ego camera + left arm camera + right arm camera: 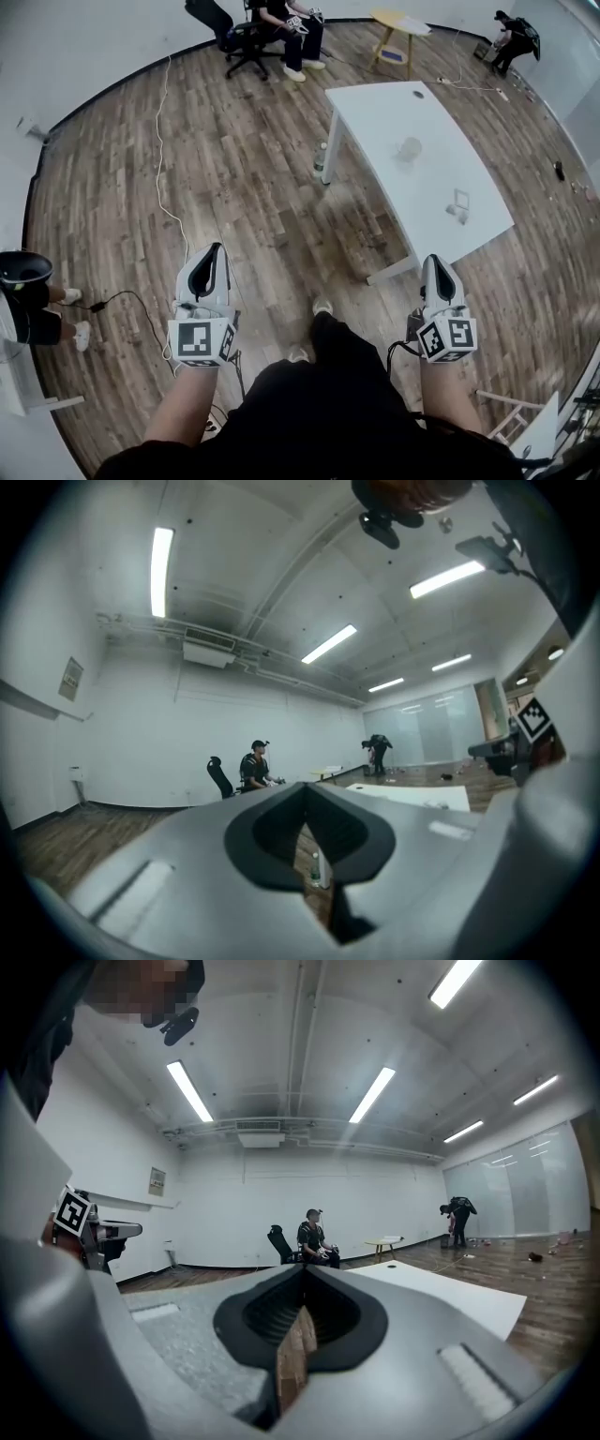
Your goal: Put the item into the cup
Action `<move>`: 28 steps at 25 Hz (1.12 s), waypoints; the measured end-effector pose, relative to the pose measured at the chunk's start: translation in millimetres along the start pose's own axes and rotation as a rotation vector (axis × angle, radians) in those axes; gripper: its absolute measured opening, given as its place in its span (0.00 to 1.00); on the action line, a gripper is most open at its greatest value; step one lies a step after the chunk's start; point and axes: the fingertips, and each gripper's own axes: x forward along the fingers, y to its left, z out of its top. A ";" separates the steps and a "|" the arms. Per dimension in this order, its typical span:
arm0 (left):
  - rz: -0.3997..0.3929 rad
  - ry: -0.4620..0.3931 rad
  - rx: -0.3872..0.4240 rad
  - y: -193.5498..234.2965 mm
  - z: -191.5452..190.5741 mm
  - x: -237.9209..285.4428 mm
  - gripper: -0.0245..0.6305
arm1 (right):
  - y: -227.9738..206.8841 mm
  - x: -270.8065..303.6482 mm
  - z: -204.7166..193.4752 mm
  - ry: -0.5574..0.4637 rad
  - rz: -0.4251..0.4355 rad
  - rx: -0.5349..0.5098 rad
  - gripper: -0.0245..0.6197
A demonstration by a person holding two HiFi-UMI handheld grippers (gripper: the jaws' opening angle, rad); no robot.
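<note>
A wide white-walled room with a wooden floor (pixel 234 187) is spreading out in front of you, and a white table (pixel 375 112) is standing far off to your right. The cup (pixel 410 148), pale and see-through, is sitting near the middle of that tabletop. The item (pixel 458 208), a small pale thing too small to identify, is resting on the same top nearer to you, apart from the cup. A bottle (pixel 321 156) is standing on the floor just beside the table's far left leg. A seated person (pixel 286 23) is waiting at the far wall.

You are holding the left tongs (pixel 217 251) level over bare floor, well apart from the table. In the left gripper view its jaws are meeting at the tips (pixel 305 789) and gripping nothing; only floor and the bottle are showing through the slit behind them. You are holding the right tongs (pixel 434 264) level too, near the table's near corner and touching nothing. In the right gripper view its jaws are pressing together (pixel 302 1274), empty, with floorboards showing through the slit.
</note>
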 end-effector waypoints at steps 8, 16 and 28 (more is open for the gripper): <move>0.003 0.009 0.031 23.9 2.4 54.6 0.05 | -9.5 80.3 -7.1 -0.026 0.035 0.022 0.04; 0.008 0.003 0.077 49.1 32.6 162.8 0.05 | -46.4 188.3 20.6 -0.068 0.038 0.032 0.04; -0.096 -0.030 0.097 12.1 58.3 331.3 0.05 | -140.9 285.4 43.9 -0.096 -0.065 0.026 0.04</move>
